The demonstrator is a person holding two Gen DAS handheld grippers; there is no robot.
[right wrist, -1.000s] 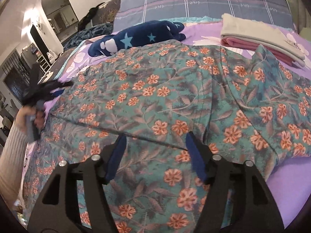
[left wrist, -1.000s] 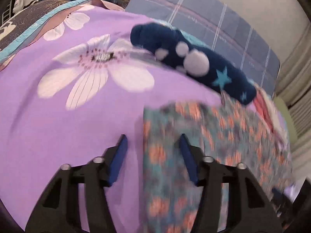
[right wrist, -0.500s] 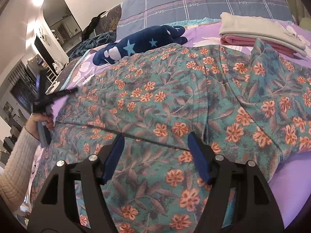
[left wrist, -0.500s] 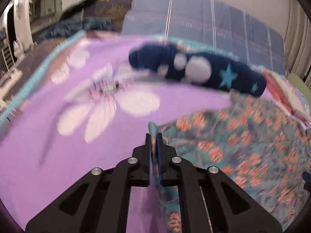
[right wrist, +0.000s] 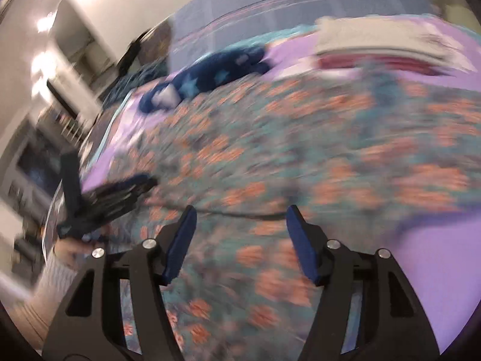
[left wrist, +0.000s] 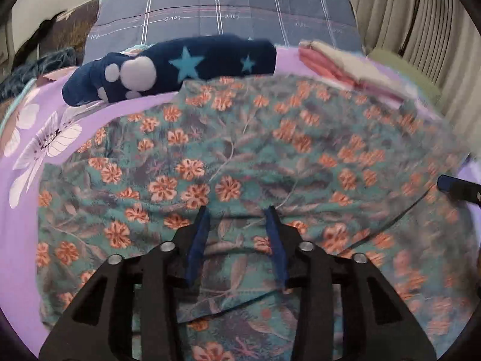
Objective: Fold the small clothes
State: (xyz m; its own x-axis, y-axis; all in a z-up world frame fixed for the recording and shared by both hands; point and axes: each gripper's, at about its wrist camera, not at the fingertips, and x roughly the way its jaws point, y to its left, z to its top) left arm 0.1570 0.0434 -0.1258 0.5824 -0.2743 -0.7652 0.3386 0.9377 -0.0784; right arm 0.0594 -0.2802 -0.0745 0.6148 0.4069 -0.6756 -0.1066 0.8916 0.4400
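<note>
Spread wide over a bed's purple floral sheet [left wrist: 18, 234]: a teal garment [left wrist: 240, 162] printed with orange flowers, rumpled, with a folded edge running across just ahead of the left gripper [left wrist: 237, 222]. Left gripper parted, blue pads apart with only cloth showing between them, nothing pinched; hovering low over the garment's near portion, contact with the fabric not clear. Right gripper [right wrist: 239, 219] likewise spread wide, empty between its pads, poised above the same floral garment [right wrist: 300, 156] near its lower right part, with bare purple sheet [right wrist: 436, 255] off to the right. Heavy motion blur throughout the right wrist view, so fine detail there unreadable. Visible at the left of that view: the left gripper [right wrist: 138, 185], dark and blurred, held in a hand [right wrist: 72, 249] with a pale knit sleeve. In the left wrist view, a tip of the right gripper [left wrist: 445, 183] peeking in at the far right edge. Beyond the garment, lying across the sheet: a navy plush item [left wrist: 171, 69] with light blue stars and white spots, its end touching or just overlapping the garment's far edge. Further right, a folded stack [left wrist: 345, 66] of pink and cream cloth beside the garment's far corner. Behind all, a grey-blue checked pillow [left wrist: 225, 6] and pale curtains [left wrist: 421, 24].
</note>
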